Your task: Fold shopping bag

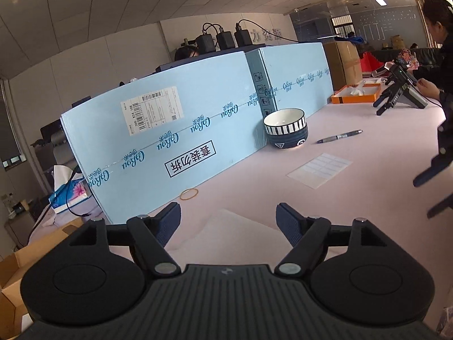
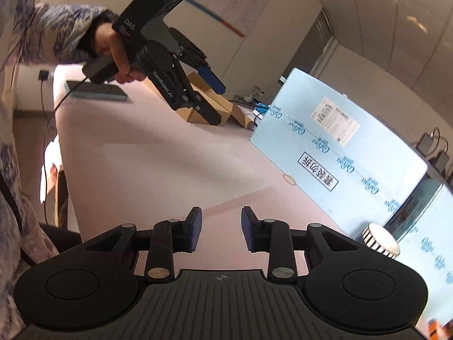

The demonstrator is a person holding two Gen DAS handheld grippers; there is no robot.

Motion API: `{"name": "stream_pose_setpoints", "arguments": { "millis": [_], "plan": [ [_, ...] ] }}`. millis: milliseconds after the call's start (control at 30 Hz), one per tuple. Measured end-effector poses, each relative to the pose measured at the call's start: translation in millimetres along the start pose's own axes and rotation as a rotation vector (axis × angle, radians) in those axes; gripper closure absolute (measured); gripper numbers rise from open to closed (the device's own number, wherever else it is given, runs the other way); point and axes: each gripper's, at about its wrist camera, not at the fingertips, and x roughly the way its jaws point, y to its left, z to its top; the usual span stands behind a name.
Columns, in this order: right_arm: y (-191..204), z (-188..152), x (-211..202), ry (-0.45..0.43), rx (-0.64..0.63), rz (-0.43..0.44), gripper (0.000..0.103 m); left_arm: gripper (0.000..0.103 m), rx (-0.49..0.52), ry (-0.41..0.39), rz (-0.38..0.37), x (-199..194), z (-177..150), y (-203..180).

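A pale, nearly white shopping bag [image 2: 181, 170] lies flat on the pink table. In the left wrist view only a corner of the bag [image 1: 229, 229] shows between the fingers. My left gripper [image 1: 228, 223] is open and empty, held above that corner. The left gripper also shows in the right wrist view [image 2: 209, 99], raised over the far side of the bag. My right gripper [image 2: 220, 229] is open and empty, above the table at the bag's near edge. It shows at the right edge of the left wrist view [image 1: 436, 181].
Long light-blue cartons [image 1: 170, 130] stand along the table's back. A striped bowl [image 1: 286, 130], a pen [image 1: 339, 136], a label sheet [image 1: 320, 170] and a rubber band [image 1: 189, 194] lie nearby. An orange tray [image 1: 356, 94] and another person [image 1: 436, 42] are farther right. An open cardboard box [image 2: 209, 107] is beyond the bag.
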Motion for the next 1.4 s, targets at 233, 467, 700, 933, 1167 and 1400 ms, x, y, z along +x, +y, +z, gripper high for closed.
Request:
{"name": "stream_pose_setpoints", "arguments": {
  "millis": [233,467,700,933,1167,1400],
  "plan": [
    [21,-2,16,0.021,-0.463,0.085,0.054,0.023,0.493,0.125,0.120,-41,-41,-70],
    [37,3,28,0.007,-0.714,0.163,0.050,0.022,0.736,0.193,0.011,-56,-51,-77],
    [34,-2,37,0.015,-0.809,0.244,0.050,0.022,0.655,0.263,-0.187,-48,-47,-48],
    [27,-4,44,-0.011,-0.826,0.282,0.050,0.022,0.709,0.291,-0.264,-38,-57,-56],
    [33,-1,51,-0.039,-0.819,0.315,0.050,0.017,0.699,0.259,-0.316,-30,-59,-52],
    [37,-1,53,-0.068,-0.827,0.304,0.050,0.008,0.785,0.189,-0.307,-30,-65,-60]
  ]
}}
